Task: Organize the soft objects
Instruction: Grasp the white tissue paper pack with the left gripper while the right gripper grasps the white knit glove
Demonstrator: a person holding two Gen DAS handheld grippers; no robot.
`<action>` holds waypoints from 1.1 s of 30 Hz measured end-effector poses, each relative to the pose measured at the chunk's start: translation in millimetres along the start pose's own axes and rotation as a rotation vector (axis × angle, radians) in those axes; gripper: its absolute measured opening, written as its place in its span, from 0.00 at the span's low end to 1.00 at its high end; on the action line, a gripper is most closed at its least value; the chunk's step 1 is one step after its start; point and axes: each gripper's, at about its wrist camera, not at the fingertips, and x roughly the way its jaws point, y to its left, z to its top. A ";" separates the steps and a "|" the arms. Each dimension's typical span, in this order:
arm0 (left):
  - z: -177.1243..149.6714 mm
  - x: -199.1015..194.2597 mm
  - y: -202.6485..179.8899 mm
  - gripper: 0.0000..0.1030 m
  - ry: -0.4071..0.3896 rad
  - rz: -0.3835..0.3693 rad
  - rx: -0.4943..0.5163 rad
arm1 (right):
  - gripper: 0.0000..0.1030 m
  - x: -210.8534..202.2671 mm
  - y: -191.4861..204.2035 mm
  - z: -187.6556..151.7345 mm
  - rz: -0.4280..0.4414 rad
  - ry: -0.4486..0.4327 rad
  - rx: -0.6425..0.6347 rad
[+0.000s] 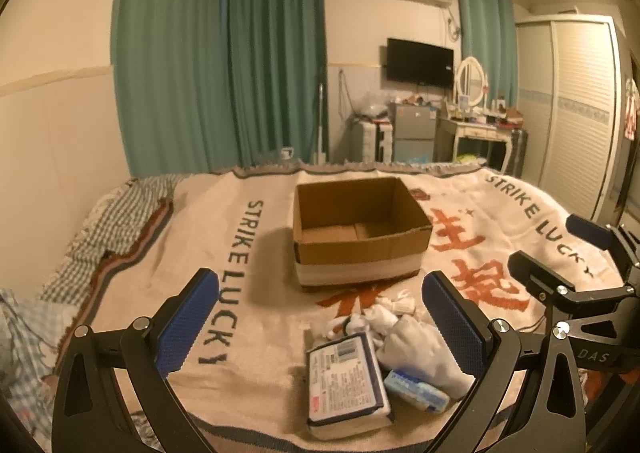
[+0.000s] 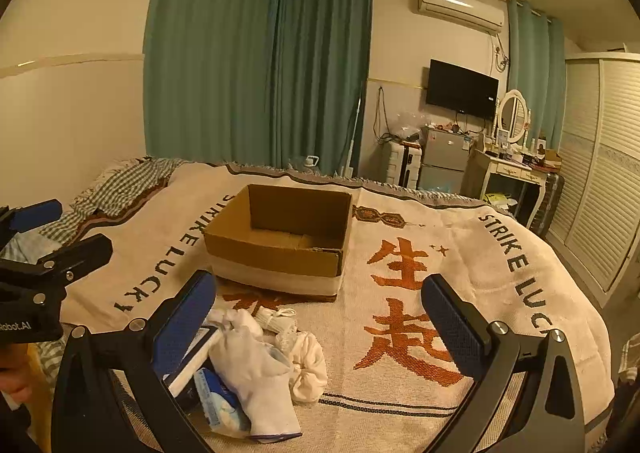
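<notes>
An open, empty cardboard box stands on the blanket; it also shows in the right wrist view. In front of it lies a heap of soft things: a white glove, a flat blue-edged tissue pack, a small light-blue packet, balled white socks and a small white bundle. My left gripper is open and empty, hovering above the heap. My right gripper is open and empty, just right of the heap. The right gripper shows at the left view's right edge.
A cream blanket with "STRIKE LUCKY" lettering covers the bed. A checked cloth lies at the bed's left edge. Green curtains, a fridge, a dressing table and a wardrobe stand beyond the bed.
</notes>
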 end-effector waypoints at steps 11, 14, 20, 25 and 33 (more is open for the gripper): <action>-68.5 65.5 -1.4 0.99 0.292 -0.088 -0.062 | 1.00 23.7 -0.4 -40.9 -0.005 0.125 -0.035; -85.5 80.8 -8.6 0.99 0.368 -0.130 -0.083 | 1.00 35.0 -1.1 -50.6 -0.008 0.159 -0.036; -98.1 102.2 -15.7 0.98 0.426 -0.135 -0.076 | 1.00 51.3 0.1 -57.3 0.000 0.196 -0.042; -95.9 113.2 -8.1 0.91 0.404 -0.132 -0.082 | 1.00 65.0 8.3 -61.0 0.019 0.232 -0.063; -113.8 129.2 -2.0 0.78 0.508 -0.217 -0.098 | 0.99 95.6 38.2 -72.4 0.079 0.311 -0.126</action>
